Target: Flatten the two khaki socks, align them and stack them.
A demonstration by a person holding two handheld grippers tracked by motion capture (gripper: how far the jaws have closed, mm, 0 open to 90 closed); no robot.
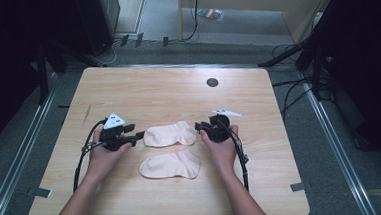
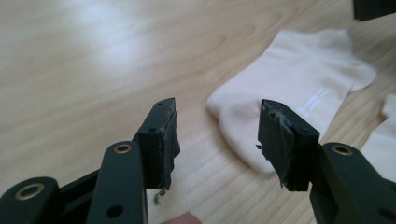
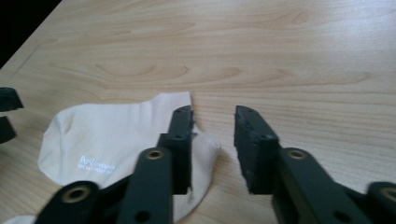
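Two pale cream socks lie flat side by side on the wooden table (image 1: 142, 85): a far sock (image 1: 171, 134) and a near sock (image 1: 171, 166). My left gripper (image 1: 139, 135) sits at the far sock's left end, jaws pointing right. In the left gripper view my left gripper (image 2: 217, 135) is open, with the far sock's (image 2: 299, 88) end lying on the table just beyond the gap. My right gripper (image 1: 198, 126) is at that sock's right end. In the right gripper view my right gripper (image 3: 214, 140) is open, and the far sock (image 3: 107, 140) lies under its left jaw; bare wood shows in the gap.
A dark round grommet (image 1: 212, 82) sits in the table's far middle. The near sock's edge (image 2: 380, 140) shows at the right of the left gripper view. Black cables trail from both grippers toward the table's front edge. Stands and cables crowd the floor around the table.
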